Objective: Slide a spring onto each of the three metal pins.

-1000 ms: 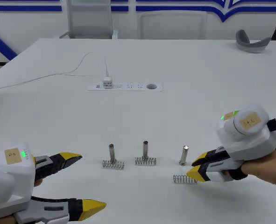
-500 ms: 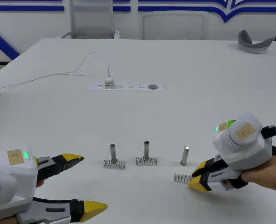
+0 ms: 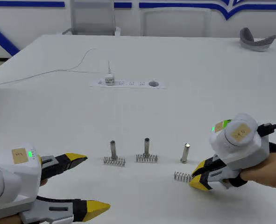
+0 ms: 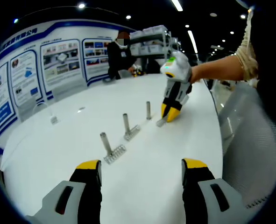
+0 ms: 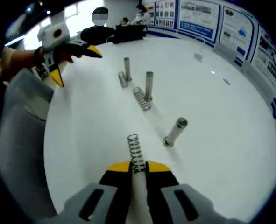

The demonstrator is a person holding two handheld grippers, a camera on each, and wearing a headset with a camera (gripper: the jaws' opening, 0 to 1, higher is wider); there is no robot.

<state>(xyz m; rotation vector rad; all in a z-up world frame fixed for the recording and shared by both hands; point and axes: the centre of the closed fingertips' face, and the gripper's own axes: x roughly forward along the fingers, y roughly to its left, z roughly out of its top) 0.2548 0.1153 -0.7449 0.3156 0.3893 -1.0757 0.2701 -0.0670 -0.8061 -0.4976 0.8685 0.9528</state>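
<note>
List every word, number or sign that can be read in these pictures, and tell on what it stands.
No text here can be read with certainty.
On the left gripper, a tan sticker: handwriting too small to read.
On the right gripper, a second sticker: too small to read.
In the left gripper view, wall posters: print blurred.
Above them, blue characters: blurred.
In the right gripper view, far posters: blurred.

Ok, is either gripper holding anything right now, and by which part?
The right gripper pinches the spring by its near end; the rest of it lies along the table. The left gripper is open and holds nothing.
</note>
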